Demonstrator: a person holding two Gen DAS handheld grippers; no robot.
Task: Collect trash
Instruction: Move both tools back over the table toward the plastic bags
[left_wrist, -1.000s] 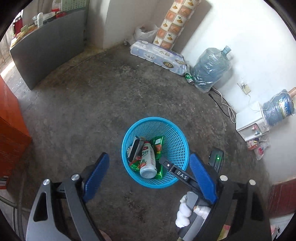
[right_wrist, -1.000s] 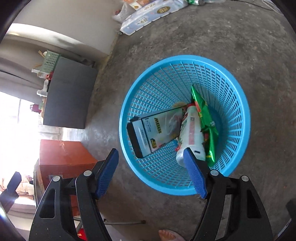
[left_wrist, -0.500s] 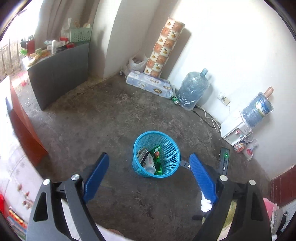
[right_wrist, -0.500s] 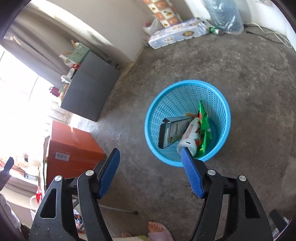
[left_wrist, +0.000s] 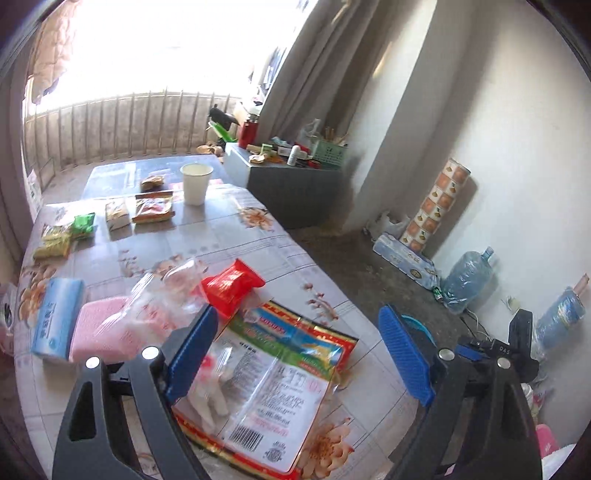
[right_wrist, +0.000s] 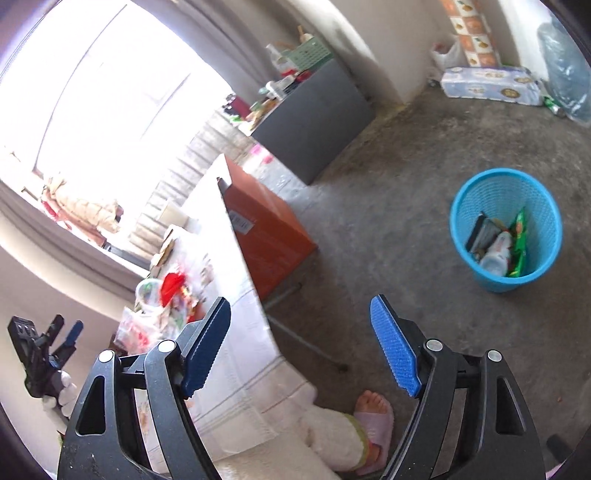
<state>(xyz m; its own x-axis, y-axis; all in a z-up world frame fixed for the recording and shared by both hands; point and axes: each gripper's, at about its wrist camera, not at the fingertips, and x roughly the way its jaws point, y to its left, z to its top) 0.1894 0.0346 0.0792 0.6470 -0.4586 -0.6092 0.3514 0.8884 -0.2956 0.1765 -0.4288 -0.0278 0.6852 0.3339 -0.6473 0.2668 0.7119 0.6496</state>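
Several wrappers (left_wrist: 271, 373) still litter the bench (left_wrist: 258, 236); bin (right_wrist: 506, 229) part-filled; both claws (left_wrist: 295, 358) (right_wrist: 301, 345) gape empty.

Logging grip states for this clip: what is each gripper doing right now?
Left gripper: open, holding nothing.
Right gripper: open, holding nothing; jaws have just been opening.

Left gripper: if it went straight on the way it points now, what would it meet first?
Probably the big clear food bag lying on the table; the open left gripper points down at it. Depth is hard to judge.
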